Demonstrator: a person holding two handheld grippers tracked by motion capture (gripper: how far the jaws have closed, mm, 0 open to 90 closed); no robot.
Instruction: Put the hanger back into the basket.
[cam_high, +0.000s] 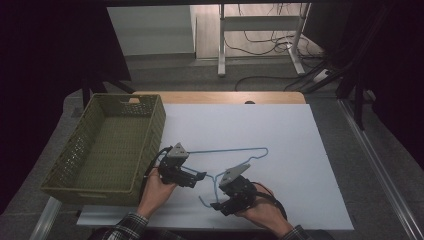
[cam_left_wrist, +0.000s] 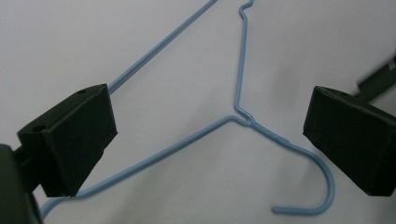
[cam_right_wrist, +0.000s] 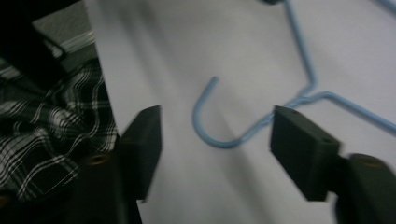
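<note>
Progress is early: thin blue wire hanger (cam_high: 235, 152) lies flat on the white tabletop (cam_high: 300, 165), not gripped. Left gripper (cam_high: 200, 176) stands wide open over one arm, right gripper (cam_high: 216, 205) straddles the hook unclenched; grasping and lifting remain, perhaps toward the green woven basket (cam_high: 150, 145)

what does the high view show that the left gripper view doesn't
High view alone: the green basket at the left of the white board, the wooden table edge, the floor cables, and both hands with their hand-held grippers. Left gripper view alone: a close look at the twisted neck of the hanger between wide-open jaws. Both: the blue wire hanger lying flat on the board.
</note>
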